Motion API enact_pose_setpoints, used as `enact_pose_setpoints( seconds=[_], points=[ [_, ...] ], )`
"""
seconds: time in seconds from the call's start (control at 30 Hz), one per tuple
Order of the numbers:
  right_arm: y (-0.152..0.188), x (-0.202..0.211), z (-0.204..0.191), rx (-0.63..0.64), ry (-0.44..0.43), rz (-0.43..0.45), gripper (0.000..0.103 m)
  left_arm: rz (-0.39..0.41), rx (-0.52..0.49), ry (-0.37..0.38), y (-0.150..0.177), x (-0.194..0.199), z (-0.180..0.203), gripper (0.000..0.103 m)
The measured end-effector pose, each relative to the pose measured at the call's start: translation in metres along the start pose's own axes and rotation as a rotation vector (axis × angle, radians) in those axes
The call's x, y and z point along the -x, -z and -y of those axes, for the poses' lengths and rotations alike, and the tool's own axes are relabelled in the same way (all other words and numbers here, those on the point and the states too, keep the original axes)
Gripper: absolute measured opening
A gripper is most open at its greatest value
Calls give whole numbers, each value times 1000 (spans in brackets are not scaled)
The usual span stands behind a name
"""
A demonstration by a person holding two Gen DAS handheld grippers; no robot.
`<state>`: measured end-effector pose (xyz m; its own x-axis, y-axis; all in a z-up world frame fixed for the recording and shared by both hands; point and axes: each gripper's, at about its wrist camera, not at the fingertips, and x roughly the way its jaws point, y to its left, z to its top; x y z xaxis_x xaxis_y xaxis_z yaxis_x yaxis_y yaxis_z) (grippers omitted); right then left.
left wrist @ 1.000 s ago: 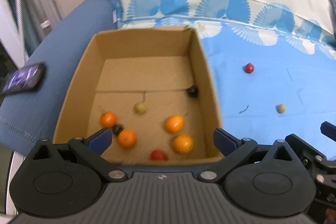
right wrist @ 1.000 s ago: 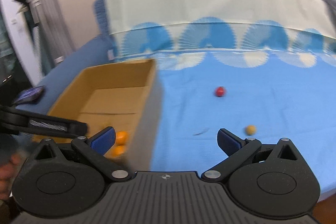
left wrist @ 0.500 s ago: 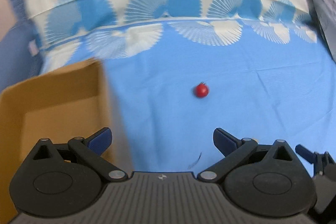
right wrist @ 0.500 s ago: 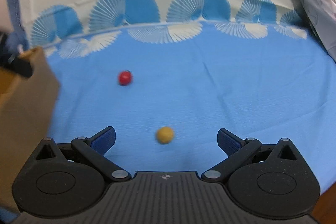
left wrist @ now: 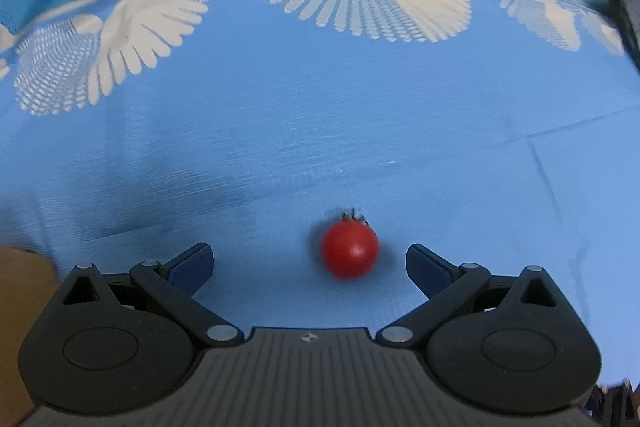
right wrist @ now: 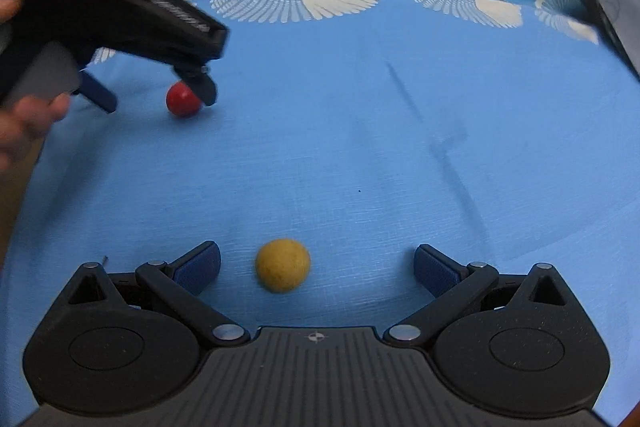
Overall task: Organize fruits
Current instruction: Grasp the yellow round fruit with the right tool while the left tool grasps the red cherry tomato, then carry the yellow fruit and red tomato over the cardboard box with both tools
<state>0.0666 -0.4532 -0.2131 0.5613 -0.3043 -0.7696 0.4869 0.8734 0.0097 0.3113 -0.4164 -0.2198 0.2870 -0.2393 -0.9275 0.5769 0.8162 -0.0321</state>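
A blue cloth (right wrist: 360, 131) with white fan print covers the surface. The left gripper (left wrist: 309, 261), spread wide and empty, brackets a red cherry tomato (left wrist: 349, 247), nearer its right finger. The right gripper (right wrist: 316, 265), equally wide and empty, frames a yellow fruit (right wrist: 283, 265). Lettering on the left gripper's body is blurred and unreadable.

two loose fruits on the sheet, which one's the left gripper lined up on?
The red cherry tomato: it sits between the open fingers of the left gripper, nearer the right one. The yellow-brown fruit lies in front of the right gripper instead.
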Motion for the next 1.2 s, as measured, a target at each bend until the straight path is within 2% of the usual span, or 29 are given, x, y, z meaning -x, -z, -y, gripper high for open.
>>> enact_pose_setpoints(
  seconds=[0.07, 0.1, 0.17, 0.2, 0.23, 0.27, 0.33, 0.47, 0.67, 0.93, 1.2],
  points=[
    [2, 2, -2, 10, 7, 4, 99, 1, 8, -6, -3, -4, 0, 102],
    [2, 3, -2, 7, 10, 3, 95, 17, 9, -13, -3, -3, 1, 98],
    [1, 8, -1, 5, 24, 15, 76, 58, -12, -16, 0, 4, 2, 54],
    [1, 10, -1, 10, 20, 24, 56, 70, -31, -14, 1, 9, 4, 41],
    [1, 12, -4, 23, 16, 27, 36, 66, -37, 4, 2, 13, 4, 32],
    [1, 14, -6, 39, 13, 26, 27, 66, -31, 5, 4, 16, 5, 32],
    [1, 16, -10, 57, 15, 30, 27, 77, -23, -6, 10, 23, 5, 32],
    [-4, 21, 4, -33, -7, 24, 27, 61, -2, -5, 22, 40, 3, 32],
    [-12, 57, 13, -66, -20, 63, 27, 92, 14, -3, 51, 101, 3, 32],
    [-12, 150, -7, -7, -114, 173, 27, 174, 49, -20, 107, 211, -4, 32],
    [3, 244, -41, 102, -241, 259, 27, 212, 104, -78, 194, 303, -34, 32]
  ],
)
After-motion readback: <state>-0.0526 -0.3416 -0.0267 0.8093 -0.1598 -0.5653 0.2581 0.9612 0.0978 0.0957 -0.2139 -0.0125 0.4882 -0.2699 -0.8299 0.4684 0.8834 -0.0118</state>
